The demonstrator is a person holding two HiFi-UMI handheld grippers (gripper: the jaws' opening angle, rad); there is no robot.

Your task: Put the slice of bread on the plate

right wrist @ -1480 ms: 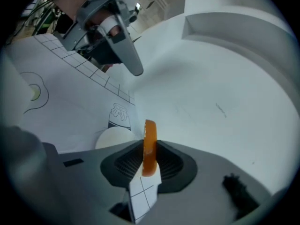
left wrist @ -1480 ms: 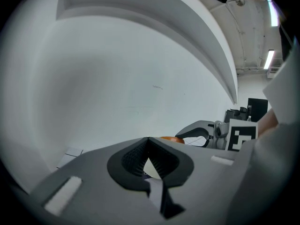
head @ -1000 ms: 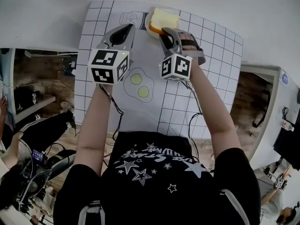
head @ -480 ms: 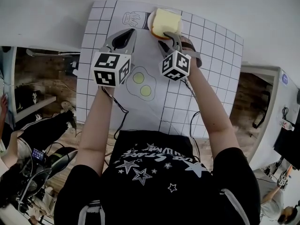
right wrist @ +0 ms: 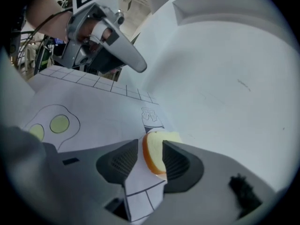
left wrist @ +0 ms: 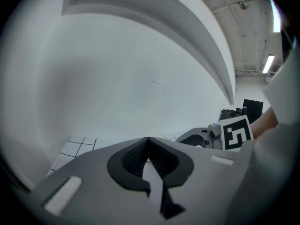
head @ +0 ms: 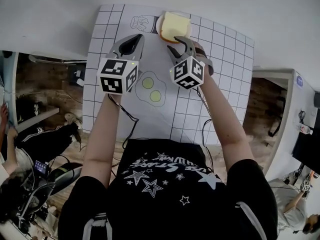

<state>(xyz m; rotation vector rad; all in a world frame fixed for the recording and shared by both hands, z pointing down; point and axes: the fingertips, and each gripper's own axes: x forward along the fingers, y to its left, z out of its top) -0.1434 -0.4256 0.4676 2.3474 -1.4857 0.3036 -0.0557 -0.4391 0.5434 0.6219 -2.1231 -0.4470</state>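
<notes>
The slice of bread (head: 175,26), pale yellow with a brown crust, lies on the small white plate (head: 158,29) at the far edge of the printed mat. My right gripper (head: 178,43) sits just short of it, and its jaws are opening. In the right gripper view the bread (right wrist: 153,153) shows in the gap between the right gripper's (right wrist: 150,143) jaws, and the pads do not press on it. My left gripper (head: 131,43) hovers to the left of the plate, shut and empty; its tips meet in the left gripper view (left wrist: 148,139).
A white mat (head: 220,84) with a black grid covers the table, printed with two fried eggs (head: 151,89) and a jar (head: 140,21). Behind the mat is a bare white wall (head: 260,9). The table's edges drop off at both sides of the mat.
The right gripper has let go of the bread, opened its jaws, rolled a little and drawn slightly back. The bread now rests on the plate. The left gripper stayed put.
</notes>
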